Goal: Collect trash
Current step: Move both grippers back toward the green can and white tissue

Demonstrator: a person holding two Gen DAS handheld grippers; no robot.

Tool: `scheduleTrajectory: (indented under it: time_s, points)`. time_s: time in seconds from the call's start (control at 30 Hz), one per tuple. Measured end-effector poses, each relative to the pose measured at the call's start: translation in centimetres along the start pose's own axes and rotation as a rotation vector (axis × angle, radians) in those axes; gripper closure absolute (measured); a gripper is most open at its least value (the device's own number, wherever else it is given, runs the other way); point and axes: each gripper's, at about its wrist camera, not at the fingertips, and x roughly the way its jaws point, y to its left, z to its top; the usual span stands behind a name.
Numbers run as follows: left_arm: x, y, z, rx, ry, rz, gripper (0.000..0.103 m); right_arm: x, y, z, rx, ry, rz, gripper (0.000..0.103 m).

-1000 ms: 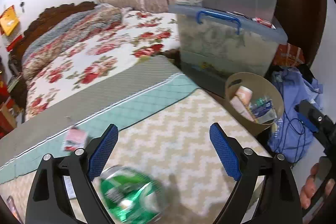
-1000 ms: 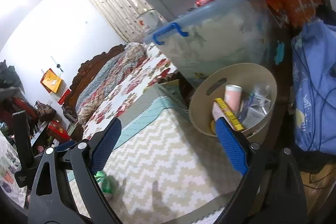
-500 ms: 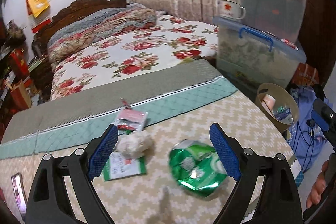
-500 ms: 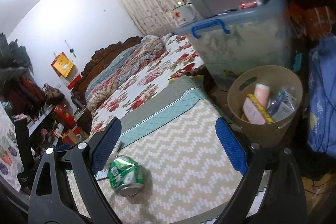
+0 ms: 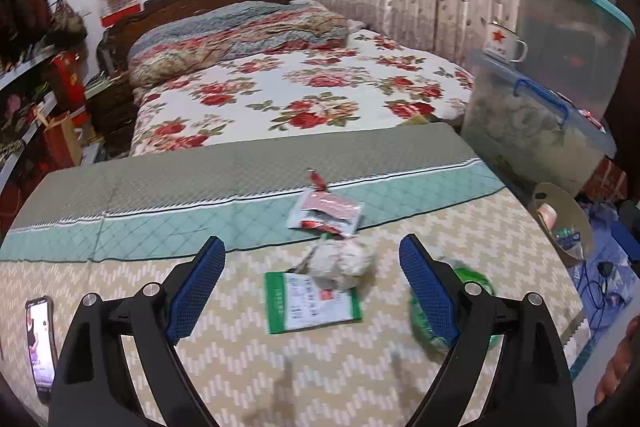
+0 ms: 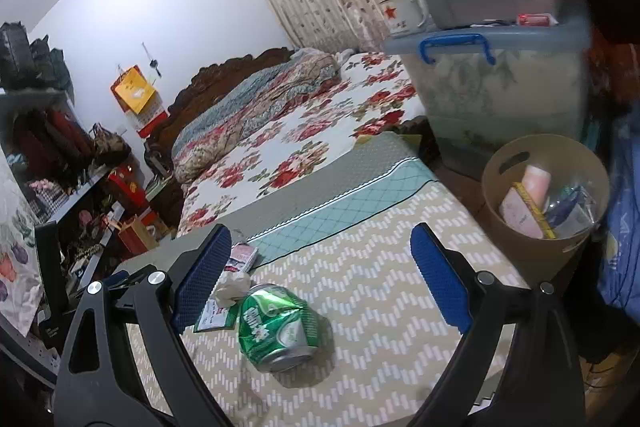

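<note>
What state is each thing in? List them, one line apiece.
Left hand-held gripper: open, holding nothing.
Right hand-held gripper: open, holding nothing.
Green can: crushed, on its side on the mat.
Paper wad: crumpled, on the green-edged packet.
Red wrapper: torn open, lying flat.
Bin: upright, partly filled.
Phone: screen lit.

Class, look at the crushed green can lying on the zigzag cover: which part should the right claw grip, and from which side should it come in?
Grip the green can across its dented middle, coming down from above with the open right claw. It lies on its side, silver end toward the camera, so the crumpled flanks probably give the pads flatter faces than the rounded rim.
</note>
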Motion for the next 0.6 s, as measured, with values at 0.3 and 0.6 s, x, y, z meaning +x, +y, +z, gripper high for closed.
scheduleTrajectory:
  time_s: [0.3,0.6]
  points:
    - [0.7,4.0,-0.6,-0.069,0.01,0.048,0.018,1.9,2.4,-0.4,-0.037,0.044,0.019,0.012]
    - [0.9,6.6,-1.2,-0.114,0.013,0.074,0.018,2.8,3.9,-0.7,-0.067,0.073,0.026,0.012]
